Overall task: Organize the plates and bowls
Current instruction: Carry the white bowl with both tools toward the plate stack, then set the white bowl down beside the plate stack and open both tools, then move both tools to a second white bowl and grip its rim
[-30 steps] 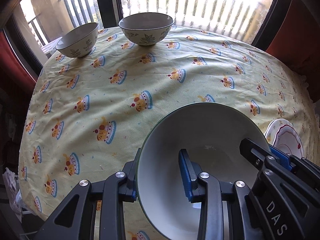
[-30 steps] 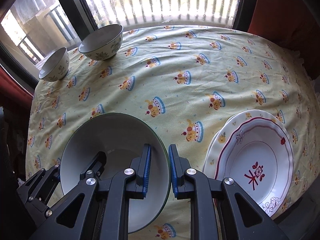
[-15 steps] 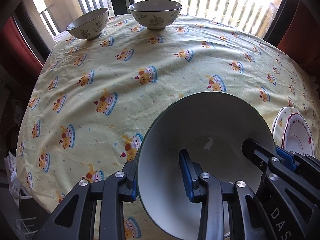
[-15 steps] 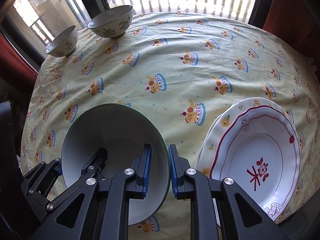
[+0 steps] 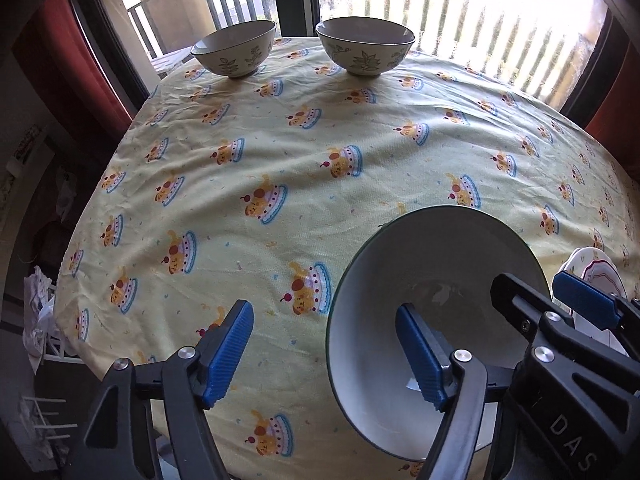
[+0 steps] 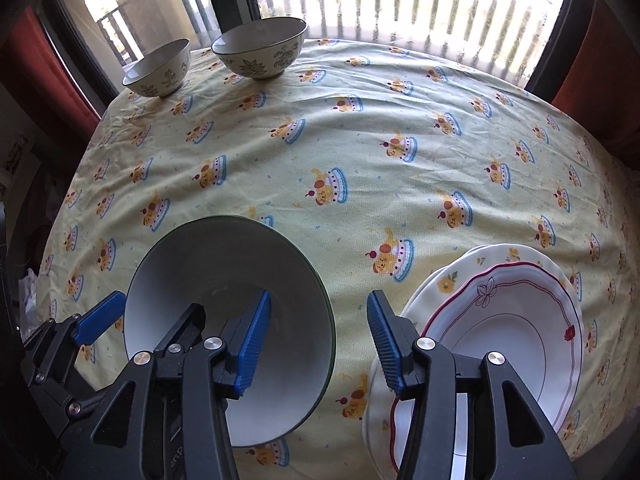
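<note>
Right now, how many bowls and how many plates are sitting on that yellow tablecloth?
Bowls: 3. A large white bowl near the grippers, plus two leaf-patterned bowls, one by the window and another beside it.
Plates: 2. A red-rimmed plate stacked on a yellow-flowered plate; any plate hidden underneath cannot be seen.
Total: 5 dishes.

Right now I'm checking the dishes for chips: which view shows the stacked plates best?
The right wrist view: the plates lie nearly whole there, red-trimmed one on top, only the near edge hidden by the right gripper. The left wrist view shows just a sliver of them behind that gripper.
</note>
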### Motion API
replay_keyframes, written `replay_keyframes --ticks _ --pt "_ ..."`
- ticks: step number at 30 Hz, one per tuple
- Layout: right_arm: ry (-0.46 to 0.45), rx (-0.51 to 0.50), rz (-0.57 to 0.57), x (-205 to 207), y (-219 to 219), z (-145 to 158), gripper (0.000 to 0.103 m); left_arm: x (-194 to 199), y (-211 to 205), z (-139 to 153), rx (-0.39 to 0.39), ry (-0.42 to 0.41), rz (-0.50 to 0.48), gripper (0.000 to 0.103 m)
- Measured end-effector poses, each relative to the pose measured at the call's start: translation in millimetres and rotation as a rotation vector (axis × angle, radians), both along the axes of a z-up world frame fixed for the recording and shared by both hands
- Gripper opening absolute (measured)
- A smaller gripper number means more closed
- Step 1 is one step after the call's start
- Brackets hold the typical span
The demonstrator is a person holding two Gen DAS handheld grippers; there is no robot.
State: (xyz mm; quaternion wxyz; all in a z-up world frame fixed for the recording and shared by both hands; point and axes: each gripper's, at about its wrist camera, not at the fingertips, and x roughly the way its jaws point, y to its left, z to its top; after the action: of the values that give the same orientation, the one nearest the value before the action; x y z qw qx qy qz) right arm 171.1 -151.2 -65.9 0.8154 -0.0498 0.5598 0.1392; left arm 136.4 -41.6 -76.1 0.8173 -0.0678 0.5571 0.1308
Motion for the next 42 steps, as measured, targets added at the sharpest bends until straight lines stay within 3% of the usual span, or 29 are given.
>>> replay_keyframes --ticks 6,12,30,42 --pt "-0.03 0.024 0.007 4.9 5.2 14.1 0.064 6.3 8.4 12.6 0.018 -0.022 -0.006 0.08" --pt "-0.049 0.025 -0.019 14.6 14.9 23.6 0.067 19.5 24.5 18.6 -0.013 -0.04 -0.029 0.08" --pt "-0.096 0.027 -0.238 45.0 84.5 47.1 0.072 82.5 99.3 39.1 -0.072 -0.081 -0.251 0.08" --pt "-0.15 0.014 -0.337 78.3 141.3 53.8 0.075 130.6 159.6 40.8 -0.082 -0.125 -0.288 0.08"
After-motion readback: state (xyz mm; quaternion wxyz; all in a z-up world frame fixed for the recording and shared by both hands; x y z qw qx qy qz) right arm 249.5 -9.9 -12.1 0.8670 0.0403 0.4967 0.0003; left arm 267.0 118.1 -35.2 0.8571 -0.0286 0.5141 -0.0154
